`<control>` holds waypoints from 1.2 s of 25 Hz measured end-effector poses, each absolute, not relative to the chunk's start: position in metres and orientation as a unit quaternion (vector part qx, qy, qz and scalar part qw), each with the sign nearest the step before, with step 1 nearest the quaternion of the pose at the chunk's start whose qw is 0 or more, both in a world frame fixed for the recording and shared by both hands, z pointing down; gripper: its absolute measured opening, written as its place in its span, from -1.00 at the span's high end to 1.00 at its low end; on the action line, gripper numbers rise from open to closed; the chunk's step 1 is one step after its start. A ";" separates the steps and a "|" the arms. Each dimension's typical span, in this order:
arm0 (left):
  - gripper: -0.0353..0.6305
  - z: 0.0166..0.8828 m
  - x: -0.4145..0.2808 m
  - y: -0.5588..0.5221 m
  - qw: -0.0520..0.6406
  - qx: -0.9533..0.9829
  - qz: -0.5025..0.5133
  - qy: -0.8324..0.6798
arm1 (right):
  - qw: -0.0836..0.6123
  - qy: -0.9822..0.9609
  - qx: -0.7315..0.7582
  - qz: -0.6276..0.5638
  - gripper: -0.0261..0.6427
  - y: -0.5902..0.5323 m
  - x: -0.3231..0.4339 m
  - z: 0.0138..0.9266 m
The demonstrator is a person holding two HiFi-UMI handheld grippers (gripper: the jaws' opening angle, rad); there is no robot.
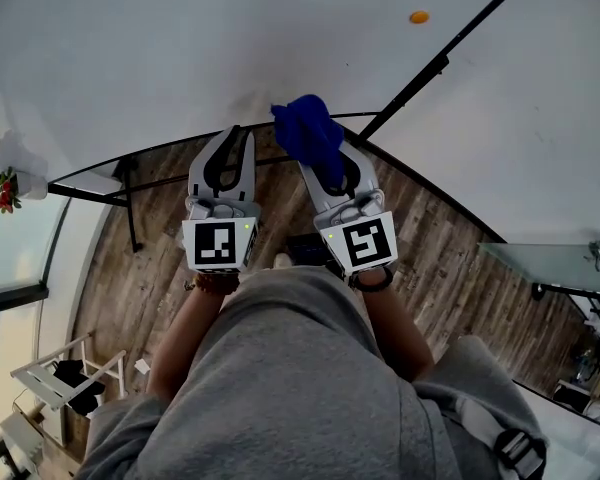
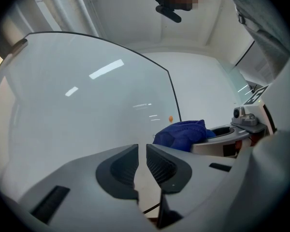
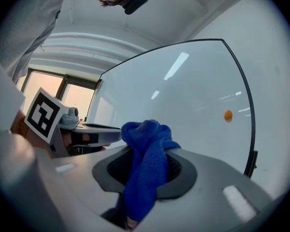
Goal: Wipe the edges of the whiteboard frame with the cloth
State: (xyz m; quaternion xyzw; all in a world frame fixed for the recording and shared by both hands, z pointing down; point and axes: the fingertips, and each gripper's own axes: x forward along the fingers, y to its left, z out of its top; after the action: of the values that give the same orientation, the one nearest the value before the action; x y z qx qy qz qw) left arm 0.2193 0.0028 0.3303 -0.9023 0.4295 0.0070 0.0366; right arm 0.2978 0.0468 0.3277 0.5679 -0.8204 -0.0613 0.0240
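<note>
The whiteboard [image 1: 180, 48] fills the upper head view, with a thin black frame along its bottom edge [image 1: 160, 149] and right edge [image 1: 450, 53]. A small orange magnet [image 1: 419, 16] sits on the board. My right gripper [image 1: 320, 151] is shut on a bunched blue cloth [image 1: 308, 130], which is up against the board just above the bottom frame, near the lower right corner. In the right gripper view the cloth [image 3: 146, 163] hangs out between the jaws. My left gripper [image 1: 234, 133] is alongside it on the left, shut and empty, its jaws [image 2: 141, 151] almost touching.
Below the board lies a wooden floor [image 1: 450, 268] with the board's black stand legs [image 1: 130, 203]. A white rack [image 1: 65, 378] stands at the lower left, a red plant [image 1: 4, 190] at the left edge, and a glass table [image 1: 550, 258] at the right.
</note>
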 end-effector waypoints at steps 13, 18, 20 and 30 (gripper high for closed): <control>0.72 0.390 0.229 0.045 -0.010 -0.906 -0.028 0.422 | 0.076 -0.787 0.612 -0.021 0.56 0.077 0.300 0.377; 0.72 0.399 0.240 0.054 -0.014 -0.915 -0.045 0.401 | 0.075 -0.759 0.646 -0.013 0.56 0.083 0.318 0.385; 0.72 0.399 0.242 0.054 -0.015 -0.916 -0.049 0.398 | 0.075 -0.750 0.657 -0.010 0.56 0.086 0.324 0.386; 0.72 0.411 0.265 0.069 -0.019 -0.932 -0.062 0.356 | 0.054 -0.696 0.715 0.041 0.57 0.109 0.386 0.406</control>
State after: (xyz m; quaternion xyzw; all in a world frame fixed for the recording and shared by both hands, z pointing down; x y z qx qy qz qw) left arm 0.2655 0.0687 0.4107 -0.9324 0.3556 -0.0617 -0.0193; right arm 0.3856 0.1095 0.4060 0.7152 -0.6956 0.0411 0.0539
